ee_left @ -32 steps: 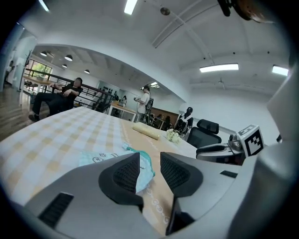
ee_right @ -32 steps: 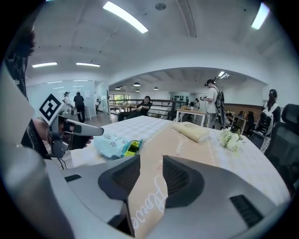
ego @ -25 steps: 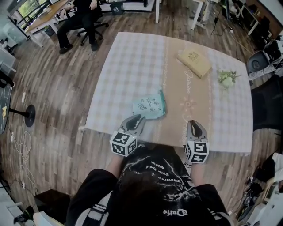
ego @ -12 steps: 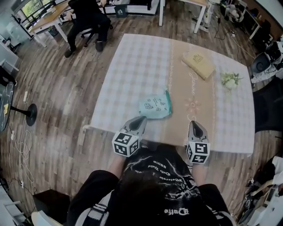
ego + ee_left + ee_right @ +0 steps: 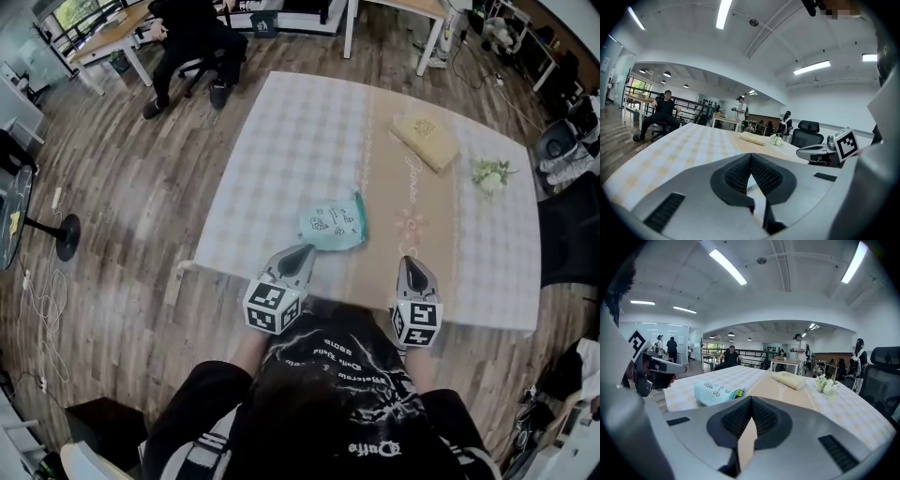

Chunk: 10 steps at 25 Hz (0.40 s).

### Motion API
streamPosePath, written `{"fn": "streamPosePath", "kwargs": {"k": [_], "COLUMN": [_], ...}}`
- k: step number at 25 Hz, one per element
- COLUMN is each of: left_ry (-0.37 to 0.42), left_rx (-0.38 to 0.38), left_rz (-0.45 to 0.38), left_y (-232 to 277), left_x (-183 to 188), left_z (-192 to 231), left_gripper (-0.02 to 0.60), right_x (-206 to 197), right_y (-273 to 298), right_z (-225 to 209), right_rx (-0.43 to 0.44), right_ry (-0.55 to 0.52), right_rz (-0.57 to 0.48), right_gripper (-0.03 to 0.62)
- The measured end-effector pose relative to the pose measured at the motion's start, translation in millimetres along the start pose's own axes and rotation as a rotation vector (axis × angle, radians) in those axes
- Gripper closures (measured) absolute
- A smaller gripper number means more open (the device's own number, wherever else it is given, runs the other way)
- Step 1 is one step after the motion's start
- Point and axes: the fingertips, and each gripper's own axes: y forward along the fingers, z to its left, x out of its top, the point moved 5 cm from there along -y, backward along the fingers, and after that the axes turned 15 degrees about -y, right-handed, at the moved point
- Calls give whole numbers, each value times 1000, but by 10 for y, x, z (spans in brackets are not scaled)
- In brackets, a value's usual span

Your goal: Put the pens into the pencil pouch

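I have both tools hovering at the near edge of the table (image 5: 281, 141), which is covered by a pale checked cloth with a tan runner (image 5: 412, 202) down its middle. The left gripper (image 5: 302, 253) has its fingers pressed together, ribbed pads meeting at the tip with nothing between them. The right gripper (image 5: 411, 264) is the same: fingers together and empty, their tips over the runner's near end.

The pencil pouch (image 5: 333, 223), light mint with small dark print and a darker teal edge on its right side, lies flat on the cloth just beyond the left fingertips and a little to their right. From the right fingertips it sits ahead and off to the left. Neither pair of fingers touches it.

Well beyond the right fingertips, toward the far end of the runner, lies a flat beige book-shaped thing (image 5: 425, 139). To its right, farther right than the right fingers, is a small bunch of white flowers (image 5: 489, 174). Past the far left corner of the table a person (image 5: 192, 37) sits in an office chair on the wood floor.
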Motion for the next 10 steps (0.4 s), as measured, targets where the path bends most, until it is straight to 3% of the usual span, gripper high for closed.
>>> {"fn": "streamPosePath", "kwargs": {"k": [10], "left_ry": [37], "left_rx": [-36], "left_rz": [4], "left_y": [68], "left_x": [36], "left_z": [-115], "left_gripper": [561], "right_x": [19], "right_y": [-19], "right_z": [49], "right_rx": [10], "right_ry": [-13], "right_rz": [-6], "right_gripper": [588]}}
